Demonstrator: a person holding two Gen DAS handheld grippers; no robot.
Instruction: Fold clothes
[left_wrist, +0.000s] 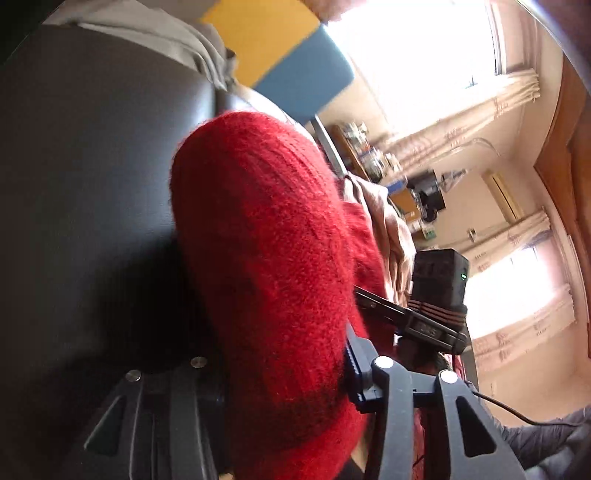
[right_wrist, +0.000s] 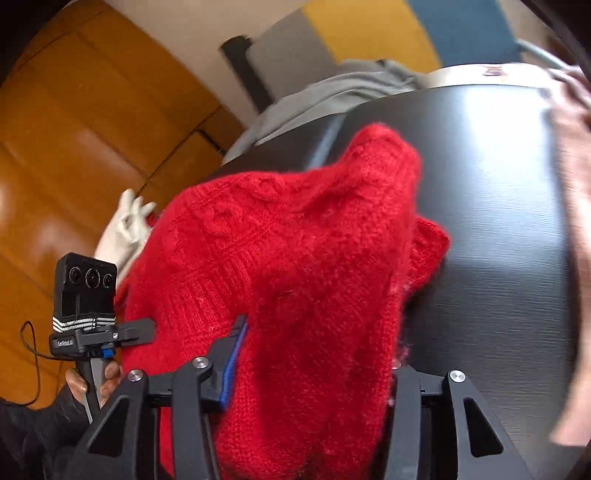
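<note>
Both grippers, left (left_wrist: 295, 369) and right (right_wrist: 310, 369), pinch the red sweater (right_wrist: 295, 258) above the black surface (right_wrist: 498, 221): keep grips level, lower flat.

Both grippers (right_wrist: 310, 373) were black plastic with silver screws (right_wrist: 457, 376) and blue finger pads (right_wrist: 231, 363); a dark sleeve (right_wrist: 33, 432) showed at seven o'clock.

the red sweater (left_wrist: 273, 258) bulges over the left gripper (left_wrist: 295, 391), hiding its left finger and the gap, so the grip cannot be read. in the right wrist view the sweater (right_wrist: 295, 288) likewise buries the right gripper (right_wrist: 310, 373), and its lower part runs off the bottom edge. the grey garment (right_wrist: 332, 92) at the table's (right_wrist: 498, 221) far edge is blurred. a pale cloth (right_wrist: 572, 184) along the right edge smears.
</note>
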